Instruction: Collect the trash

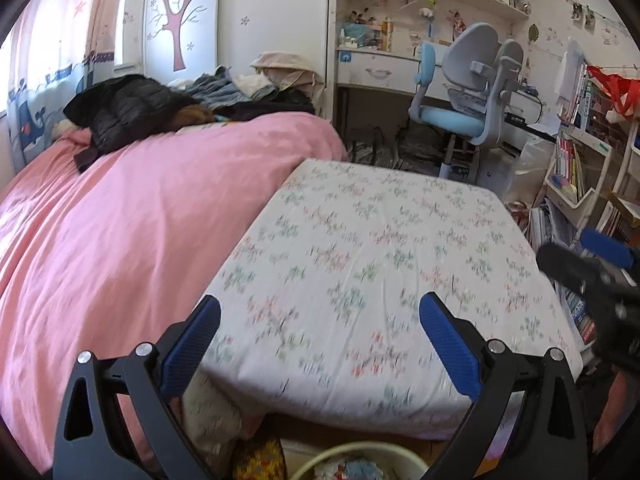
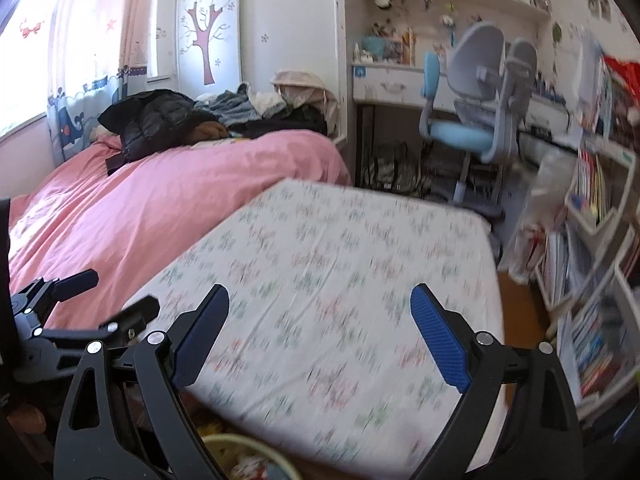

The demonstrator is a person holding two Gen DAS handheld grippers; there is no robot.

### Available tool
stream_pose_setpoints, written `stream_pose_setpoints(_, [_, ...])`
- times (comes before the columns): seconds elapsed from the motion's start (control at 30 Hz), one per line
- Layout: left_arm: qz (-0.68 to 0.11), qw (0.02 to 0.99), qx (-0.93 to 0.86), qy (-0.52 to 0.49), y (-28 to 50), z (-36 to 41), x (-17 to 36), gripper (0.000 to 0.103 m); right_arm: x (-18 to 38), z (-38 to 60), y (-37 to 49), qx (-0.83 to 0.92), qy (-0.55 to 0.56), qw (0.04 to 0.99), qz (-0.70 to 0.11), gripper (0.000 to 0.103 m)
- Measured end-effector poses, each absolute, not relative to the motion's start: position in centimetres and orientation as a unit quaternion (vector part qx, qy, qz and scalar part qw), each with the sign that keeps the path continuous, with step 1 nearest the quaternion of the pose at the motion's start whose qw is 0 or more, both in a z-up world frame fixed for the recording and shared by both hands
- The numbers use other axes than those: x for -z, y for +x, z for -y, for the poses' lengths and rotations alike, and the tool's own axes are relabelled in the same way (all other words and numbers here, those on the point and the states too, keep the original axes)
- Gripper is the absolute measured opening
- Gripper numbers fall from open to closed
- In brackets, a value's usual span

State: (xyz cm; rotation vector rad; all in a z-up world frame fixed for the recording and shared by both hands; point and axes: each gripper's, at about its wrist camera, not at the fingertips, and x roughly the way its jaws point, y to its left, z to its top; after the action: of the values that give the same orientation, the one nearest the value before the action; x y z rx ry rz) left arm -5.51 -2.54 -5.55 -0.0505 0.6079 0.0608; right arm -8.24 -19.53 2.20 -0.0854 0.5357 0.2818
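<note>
Left gripper (image 1: 320,320) and right gripper (image 2: 320,316) are hanging with jaws released, grasping nothing, over the floral-sheeted table (image 1: 380,240); trash is sitting in the bin (image 1: 356,462) directly below

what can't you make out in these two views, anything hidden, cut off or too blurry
- Bin: cut off by the bottom edge in both wrist views and partly behind the gripper frames; its contents are unidentifiable.
- Floral sheet: motion-blurred in the right wrist view; small trash on it could not be seen.
- Right gripper: cut off by the right edge in the left wrist view.
- Shelf items: too small to name.
- Floor under the desk chair: cluttered, unclear.
</note>
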Motion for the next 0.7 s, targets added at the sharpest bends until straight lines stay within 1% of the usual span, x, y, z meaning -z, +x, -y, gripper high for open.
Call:
stream_pose_setpoints(0.17, [-0.294, 0.955, -0.028, -0.006, -3.1, 3.3, 5.0, 0.095, -2.8, 20.0, -4.4, -0.127, -0.034, 0.961, -0.242, 0.091])
stream_pose_setpoints(0.33, [-0.28, 0.96, -0.021, 0.016, -0.7, 3.8, 4.2, 0.095, -1.9, 20.4, -1.9, -0.124, -0.001, 0.96, -0.252, 0.091])
stream_pose_setpoints(0.53, [-0.267, 0.962, -0.016, 0.049, 1.7, 4.5, 3.8, 0.095, -2.2, 20.3, -0.2, -0.126, -0.005, 0.963, -0.24, 0.093])
stream_pose_setpoints(0.7, [-0.255, 0.965, -0.011, 0.05, 3.1, 4.6, 3.5, 0.095, -2.2, 21.2, 0.6, -0.109, 0.016, 0.964, -0.244, 0.093])
